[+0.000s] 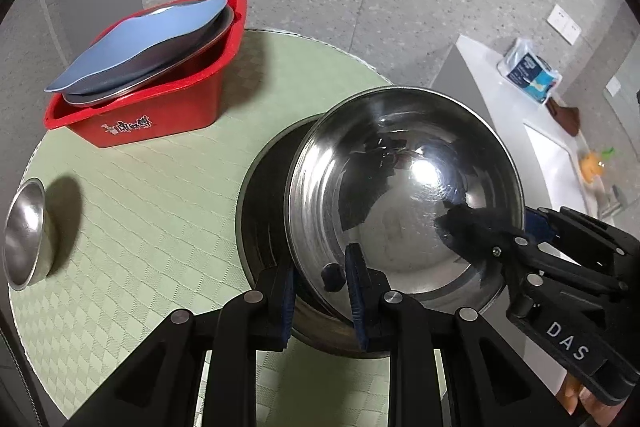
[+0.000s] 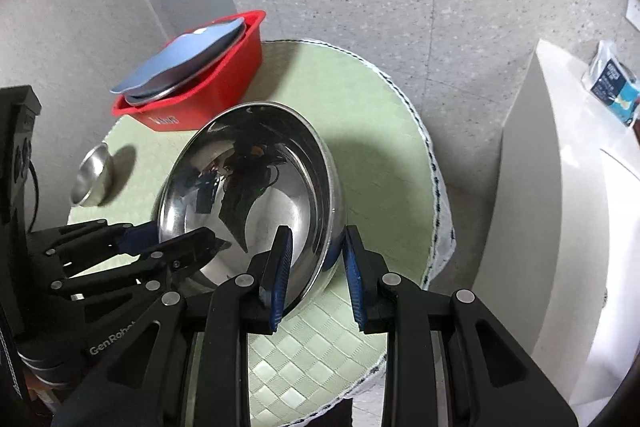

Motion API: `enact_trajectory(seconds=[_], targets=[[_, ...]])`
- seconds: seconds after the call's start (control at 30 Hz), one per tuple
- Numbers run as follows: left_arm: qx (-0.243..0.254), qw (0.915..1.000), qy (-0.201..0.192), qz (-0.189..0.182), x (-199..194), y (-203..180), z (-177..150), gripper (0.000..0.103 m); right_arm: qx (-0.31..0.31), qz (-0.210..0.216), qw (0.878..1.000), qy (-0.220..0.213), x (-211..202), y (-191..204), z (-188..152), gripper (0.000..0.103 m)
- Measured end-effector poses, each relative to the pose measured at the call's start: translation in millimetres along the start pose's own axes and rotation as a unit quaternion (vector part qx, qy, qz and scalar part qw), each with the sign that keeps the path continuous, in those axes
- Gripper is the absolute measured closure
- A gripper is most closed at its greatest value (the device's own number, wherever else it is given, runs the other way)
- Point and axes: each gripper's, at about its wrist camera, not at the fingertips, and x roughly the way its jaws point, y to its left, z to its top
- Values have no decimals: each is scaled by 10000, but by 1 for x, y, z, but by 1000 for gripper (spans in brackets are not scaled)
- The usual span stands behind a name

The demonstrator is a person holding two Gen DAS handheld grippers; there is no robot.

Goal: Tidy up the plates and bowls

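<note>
Evidently midway: plates (image 1: pixel 136 55) already sit in the red bin (image 1: pixel 160 119) at upper left. Both the left gripper (image 1: pixel 320 301) and right gripper (image 2: pixel 316 267) pinch the big bowl (image 1: pixel 404 195) at centre frame; the small bowl (image 1: pixel 24 233) waits at left edge.

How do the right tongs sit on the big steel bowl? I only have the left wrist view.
Observer: The right tongs straddle the steel bowl at its rim, one blue pad inside, the other at the outer wall.
Operator: What is beyond my left tongs?
Observer: A black box with a cable stands past the left tongs, at the right wrist view's left edge.
Operator: And the table's right edge?
Observer: White trim with dark stitching hangs down from the green table cover.
</note>
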Motion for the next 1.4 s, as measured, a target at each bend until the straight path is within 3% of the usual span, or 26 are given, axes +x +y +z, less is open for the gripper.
enact_trajectory(seconds=[0.37, 0.9, 1.13, 1.4], targets=[[-73, 10000, -11, 50, 1, -3, -4, 83, 109, -50, 9999, 39, 3, 1, -5, 72], [-349, 9993, -15, 110, -1, -1, -7, 83, 788, 924, 9918, 399, 33, -24, 6, 66], [-466, 9989, -25, 105, -3, 0, -8, 81, 666, 847, 9936, 325, 36, -23, 12, 66], [-527, 9984, -48, 195, -6, 1, -6, 81, 153, 427, 9987, -212, 10, -18, 20, 66]])
